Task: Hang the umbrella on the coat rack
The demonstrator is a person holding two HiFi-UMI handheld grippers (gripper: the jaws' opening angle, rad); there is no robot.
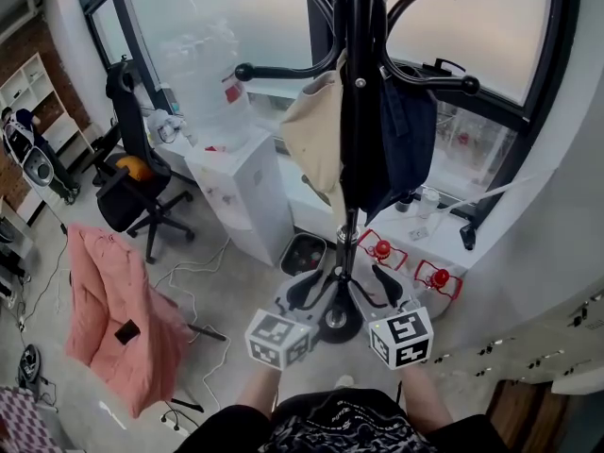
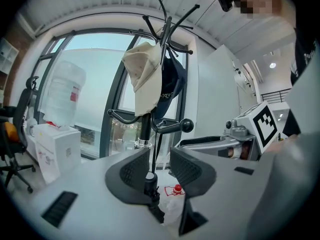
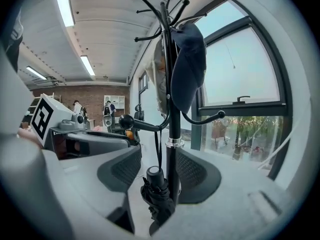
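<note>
Head view: high, facing steeply down the coat rack (image 1: 354, 83), centre frame. Left gripper view: low, near, angled up at rack, window (image 2: 90, 84) behind. Right gripper view: low, near, rack centre frame. Shared: rack pole, umbrella (image 3: 156, 189).

Coat rack (image 1: 360, 26) top cut off in head view; umbrella (image 3: 157, 196) lower end probably hidden.

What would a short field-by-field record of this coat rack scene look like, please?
item: folded black umbrella
support: hangs by its strap from a lower hook of the coat rack, close beside the pole
grippers: left gripper open; right gripper open; the umbrella shows between each pair of jaws, ungripped
also on rack: cream hat, navy cap
task state: umbrella appears hung
</note>
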